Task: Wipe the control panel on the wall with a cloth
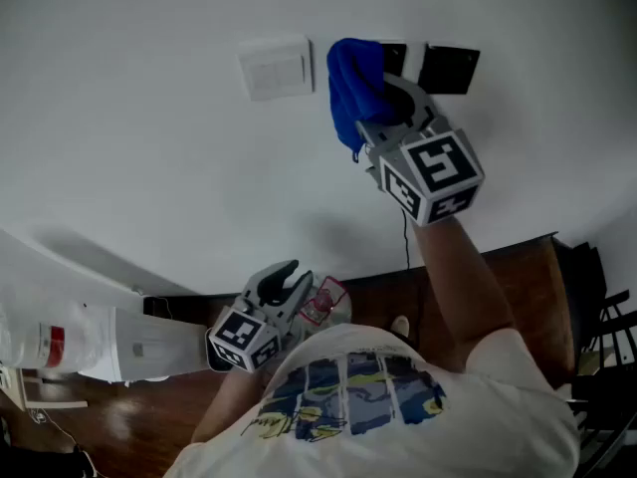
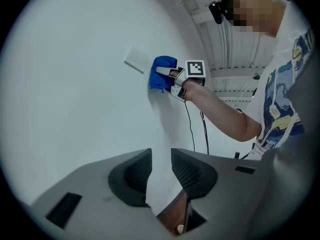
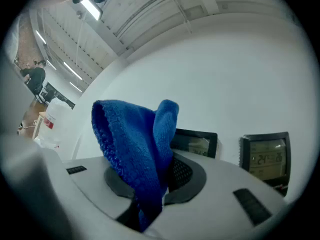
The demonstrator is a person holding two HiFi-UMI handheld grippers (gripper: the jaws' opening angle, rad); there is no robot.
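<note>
My right gripper point(image 1: 390, 100) is shut on a blue cloth point(image 1: 350, 86) and holds it up against the white wall. The cloth covers most of one black control panel point(image 1: 395, 57); a second black panel point(image 1: 449, 69) to its right is uncovered. In the right gripper view the cloth point(image 3: 134, 154) bulges up out of the jaws, with the nearer panel point(image 3: 198, 142) just behind it and the second panel point(image 3: 265, 157) showing a lit display. My left gripper point(image 1: 283, 285) hangs low by the person's body, open, with nothing between its fingers.
A white switch plate point(image 1: 276, 68) sits on the wall left of the cloth. A thin black cable point(image 1: 406, 239) runs down the wall below the panels. A white container with a red label point(image 1: 60, 343) stands low left. Dark furniture point(image 1: 602, 347) is at the right edge.
</note>
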